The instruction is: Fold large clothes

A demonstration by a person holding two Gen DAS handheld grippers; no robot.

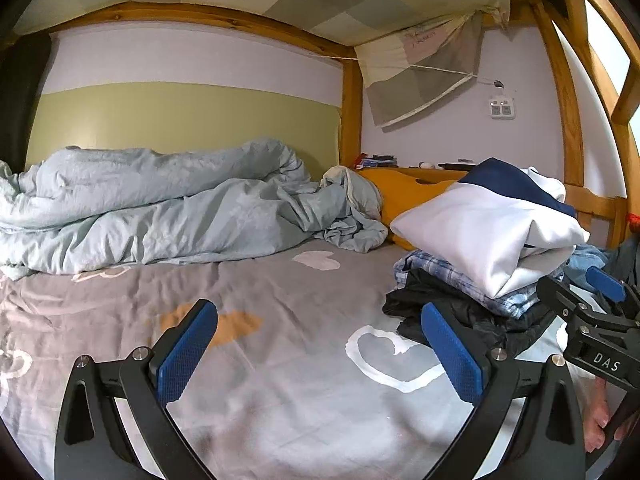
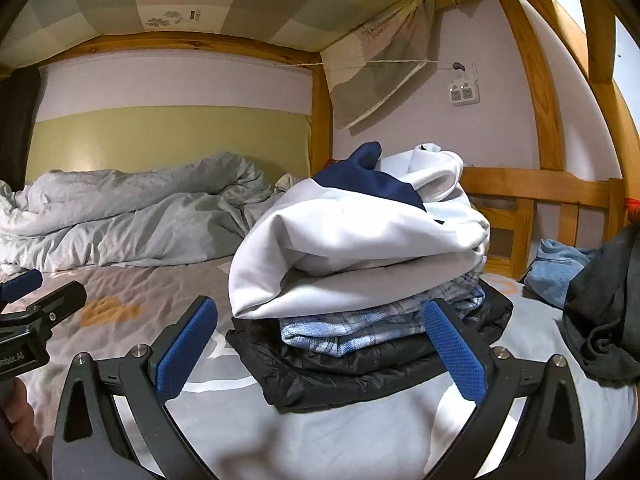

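A stack of folded clothes sits on the grey bed sheet (image 1: 280, 400): a white and navy garment (image 2: 360, 240) on top, a blue plaid one (image 2: 360, 326) under it, a black puffy jacket (image 2: 340, 368) at the bottom. The stack also shows at the right of the left wrist view (image 1: 492, 232). My right gripper (image 2: 320, 344) is open and empty, just in front of the stack. My left gripper (image 1: 320, 348) is open and empty over bare sheet, left of the stack. The right gripper shows in the left wrist view (image 1: 592, 292).
A crumpled light blue duvet (image 1: 160, 204) lies along the back wall. A yellow pillow (image 1: 404, 196) is behind the stack. A dark grey garment (image 2: 600, 312) and a light blue garment (image 2: 556, 272) lie at the right. Wooden bunk posts (image 2: 536, 80) and a rail (image 2: 540, 188) stand close by.
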